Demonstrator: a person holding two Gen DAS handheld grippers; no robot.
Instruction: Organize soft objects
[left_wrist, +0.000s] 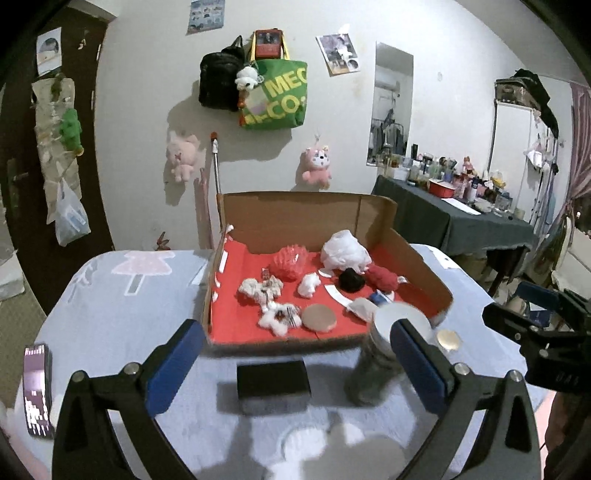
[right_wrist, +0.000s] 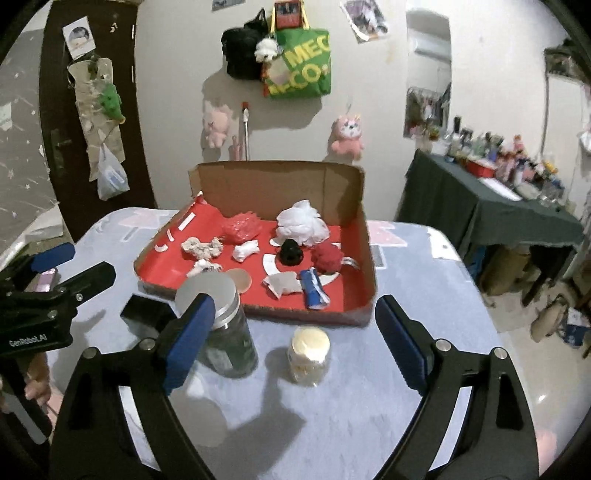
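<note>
Blue-clothed table (right_wrist: 332, 406) carries the red-lined cardboard box (right_wrist: 364, 258) of soft objects (right_wrist: 303, 221) at 12 o'clock; both left gripper (left_wrist: 295, 365) and right gripper (right_wrist: 295, 332) gape wide, empty; risk: the lidded jar (right_wrist: 221, 325) at 10 o'clock of the right gripper gets toppled on reaching in.

In the left wrist view the tall jar (left_wrist: 373, 363) is smeared by blur, partly behind a blue pad (left_wrist: 415, 365). The phone (left_wrist: 37, 391) seems cut by the edge.
</note>
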